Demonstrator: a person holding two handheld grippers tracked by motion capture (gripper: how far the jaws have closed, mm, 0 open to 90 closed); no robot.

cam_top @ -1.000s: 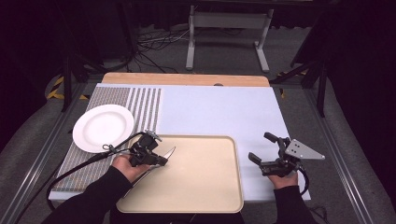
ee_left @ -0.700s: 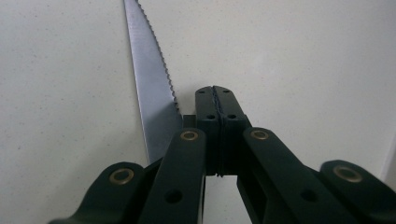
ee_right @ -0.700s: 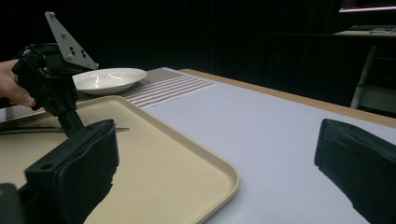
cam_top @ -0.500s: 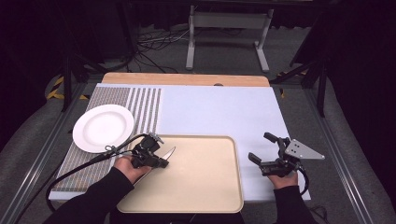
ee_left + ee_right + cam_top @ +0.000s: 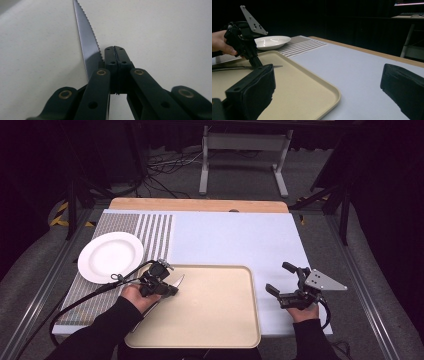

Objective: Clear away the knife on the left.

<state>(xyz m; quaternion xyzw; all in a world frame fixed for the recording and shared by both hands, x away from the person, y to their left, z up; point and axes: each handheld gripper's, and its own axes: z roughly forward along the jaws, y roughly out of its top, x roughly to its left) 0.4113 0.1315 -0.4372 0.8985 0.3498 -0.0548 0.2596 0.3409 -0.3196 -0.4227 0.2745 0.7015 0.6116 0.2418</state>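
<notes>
Left hand-held gripper (image 5: pixel 167 289) clamps the knife (image 5: pixel 87 42), blade low over the tray (image 5: pixel 220 320), pointing across it; right hand-held gripper (image 5: pixel 285 282), jaws apart, waits beside the tray.

The table is seen from above and behind the person's side in the high view, faced forward and down, far enough that the whole beige tray (image 5: pixel 210 315) is taken in. The tray surface is viewed at very close range along the left gripper (image 5: pixel 115 53). The right gripper view is set low, near table height, faced across the tray toward the white plate (image 5: pixel 272 41); tray and plate are shared by these 2 views.
</notes>
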